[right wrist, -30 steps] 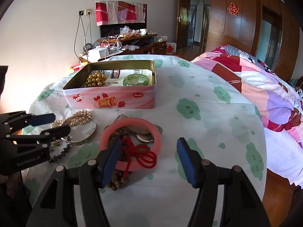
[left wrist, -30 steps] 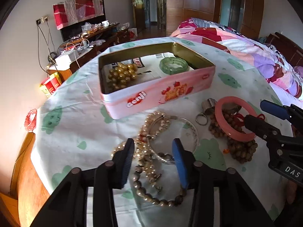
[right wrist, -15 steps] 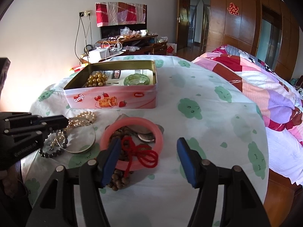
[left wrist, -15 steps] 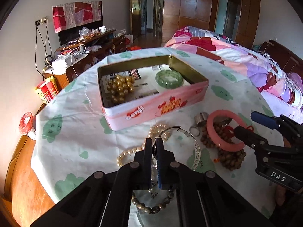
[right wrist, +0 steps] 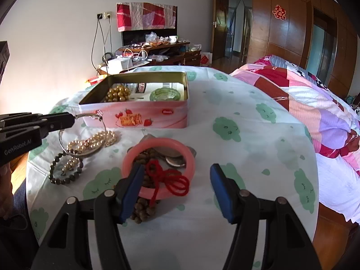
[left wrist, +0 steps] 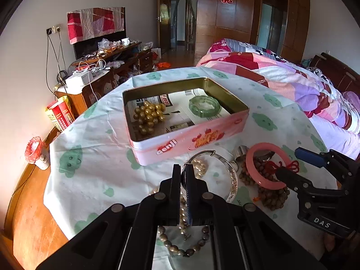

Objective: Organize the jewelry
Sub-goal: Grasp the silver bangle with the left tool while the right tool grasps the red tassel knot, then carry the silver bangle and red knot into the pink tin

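A pink tin box [left wrist: 189,140] [right wrist: 157,114] sits open on the table, holding gold beads [left wrist: 148,114] and a green bangle [left wrist: 203,106]. My left gripper [left wrist: 184,175] [right wrist: 67,119] is shut on a silver bangle [left wrist: 232,175] [right wrist: 61,138] and holds it lifted above the pearl strand [right wrist: 94,140] and a dark bead bracelet [right wrist: 65,171]. My right gripper [right wrist: 177,186] [left wrist: 292,164] is open, low over a pink bangle [right wrist: 157,150] [left wrist: 249,166] lying on brown beads [left wrist: 272,196] with a red cord [right wrist: 173,177].
A metal ring and watch-like pieces [right wrist: 177,159] lie under the pink bangle. The table's wooden edge [left wrist: 27,213] shows at left. A bed with a patchwork quilt [right wrist: 315,103] stands at right. A cluttered cabinet [left wrist: 105,63] is behind.
My left gripper closed on the silver bangle and lifted it towards the tin. The right gripper stayed open over the pink bangle.
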`<control>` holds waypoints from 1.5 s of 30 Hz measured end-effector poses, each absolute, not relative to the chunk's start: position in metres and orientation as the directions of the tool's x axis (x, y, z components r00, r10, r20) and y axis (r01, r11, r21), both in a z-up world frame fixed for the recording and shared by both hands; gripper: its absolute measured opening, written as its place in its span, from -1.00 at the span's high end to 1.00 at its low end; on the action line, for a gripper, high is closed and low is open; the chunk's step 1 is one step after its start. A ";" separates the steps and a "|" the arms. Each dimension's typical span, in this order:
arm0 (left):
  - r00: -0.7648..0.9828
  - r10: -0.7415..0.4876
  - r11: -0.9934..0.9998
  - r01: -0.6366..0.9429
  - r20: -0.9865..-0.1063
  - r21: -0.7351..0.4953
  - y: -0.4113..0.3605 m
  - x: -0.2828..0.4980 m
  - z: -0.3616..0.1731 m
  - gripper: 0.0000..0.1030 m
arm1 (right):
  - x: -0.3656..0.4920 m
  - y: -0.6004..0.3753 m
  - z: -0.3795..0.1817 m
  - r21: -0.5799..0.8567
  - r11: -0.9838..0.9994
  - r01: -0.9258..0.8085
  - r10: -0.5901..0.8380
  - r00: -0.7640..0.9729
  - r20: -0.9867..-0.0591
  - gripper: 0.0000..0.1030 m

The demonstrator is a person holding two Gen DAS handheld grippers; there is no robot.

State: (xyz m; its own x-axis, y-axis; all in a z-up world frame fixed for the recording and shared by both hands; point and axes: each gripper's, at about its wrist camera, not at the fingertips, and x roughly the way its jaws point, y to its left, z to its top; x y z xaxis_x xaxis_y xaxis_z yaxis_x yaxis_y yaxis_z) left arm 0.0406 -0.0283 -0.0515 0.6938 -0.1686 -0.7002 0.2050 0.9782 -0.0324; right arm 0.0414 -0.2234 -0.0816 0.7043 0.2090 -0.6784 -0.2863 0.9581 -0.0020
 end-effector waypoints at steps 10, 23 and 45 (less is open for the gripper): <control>0.695 -0.174 0.979 0.202 -0.698 -0.043 -0.027 0.039 -0.050 0.95 | 0.042 -0.225 -0.085 0.009 0.951 -0.311 0.231 0.687 -0.689 0.86; 0.716 -0.186 0.978 0.202 -0.674 -0.055 -0.025 0.038 -0.036 0.95 | 0.035 -0.235 -0.045 0.021 0.955 -0.297 0.250 0.761 -0.598 0.87; 0.742 -0.180 0.981 0.184 -0.646 -0.063 -0.019 0.041 -0.029 0.95 | 0.034 -0.236 -0.035 0.017 0.952 -0.304 0.261 0.787 -0.558 0.87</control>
